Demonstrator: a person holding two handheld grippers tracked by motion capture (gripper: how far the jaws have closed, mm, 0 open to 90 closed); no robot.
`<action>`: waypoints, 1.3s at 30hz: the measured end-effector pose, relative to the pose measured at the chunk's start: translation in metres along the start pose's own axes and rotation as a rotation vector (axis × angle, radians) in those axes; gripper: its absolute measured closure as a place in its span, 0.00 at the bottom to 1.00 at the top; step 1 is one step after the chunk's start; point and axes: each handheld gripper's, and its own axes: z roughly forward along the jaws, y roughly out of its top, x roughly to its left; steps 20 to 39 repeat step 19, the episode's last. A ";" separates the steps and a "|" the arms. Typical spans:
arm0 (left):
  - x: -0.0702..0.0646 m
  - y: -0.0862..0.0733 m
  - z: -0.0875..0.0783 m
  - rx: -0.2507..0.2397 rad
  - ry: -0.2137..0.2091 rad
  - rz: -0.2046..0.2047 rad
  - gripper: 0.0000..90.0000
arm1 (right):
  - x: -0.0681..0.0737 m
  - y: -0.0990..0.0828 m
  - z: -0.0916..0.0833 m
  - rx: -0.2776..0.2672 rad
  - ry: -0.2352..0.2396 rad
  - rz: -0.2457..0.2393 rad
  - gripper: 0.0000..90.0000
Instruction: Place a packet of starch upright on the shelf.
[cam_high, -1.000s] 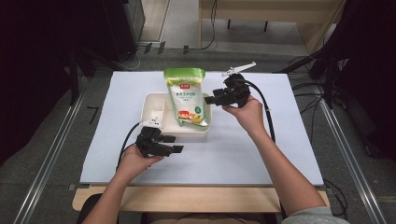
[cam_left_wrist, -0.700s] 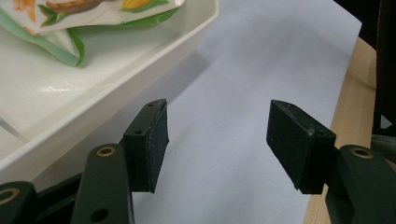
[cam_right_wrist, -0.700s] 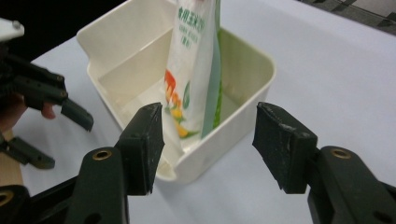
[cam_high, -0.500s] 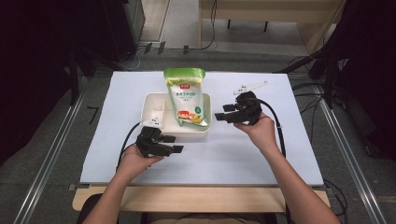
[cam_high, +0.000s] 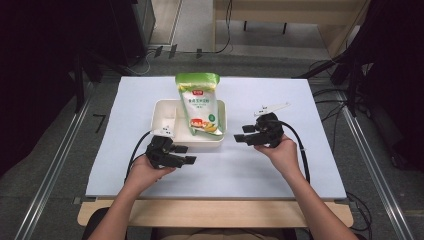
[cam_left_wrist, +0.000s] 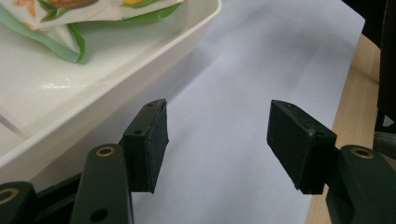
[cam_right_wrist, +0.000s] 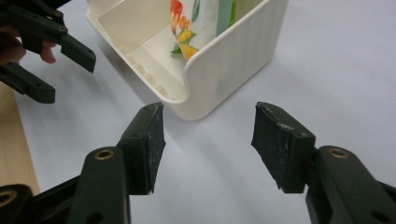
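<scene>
your right gripper (cam_high: 241, 138) has its two black jaws spread wide, nothing between the pads, nothing touched. in the right gripper view only bare sheet lies in the gap (cam_right_wrist: 208, 144), and the rounded corner of the white ribbed plastic bin (cam_right_wrist: 224, 65) sits just beyond the jaw tips, apart from them. in the high view this gripper lies just right of the bin's near right corner, jaws pointing left toward it.

your left gripper (cam_high: 185, 154) is equally wide open and empty. in the left gripper view the gap (cam_left_wrist: 217, 140) shows bare sheet; the bin's long wall (cam_left_wrist: 116, 79) runs close beside the left-hand pad, contact not clear. in the high view it rests just below the bin's near edge, jaws pointing right.

the green and white printed food pouch (cam_high: 199, 102) stands tilted in the bin's right part, its top leaning over the far rim (cam_high: 165, 103). its lower corner shows in the left gripper view (cam_left_wrist: 70, 37) and its printed face in the right gripper view (cam_right_wrist: 187, 28).

the bin sits mid-way on the pale blue-white table sheet (cam_high: 300, 165); a light wooden table edge (cam_high: 210, 214) runs along your side.
</scene>
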 end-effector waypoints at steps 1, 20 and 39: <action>0.000 0.000 0.000 0.000 -0.001 0.000 0.44 | 0.000 -0.001 0.001 -0.001 0.001 0.000 0.50; 0.002 0.000 0.000 0.014 0.002 -0.009 0.41 | -0.001 -0.006 0.006 0.013 0.021 0.002 0.49; 0.002 0.000 0.000 0.014 0.002 -0.009 0.41 | -0.001 -0.006 0.006 0.013 0.021 0.002 0.49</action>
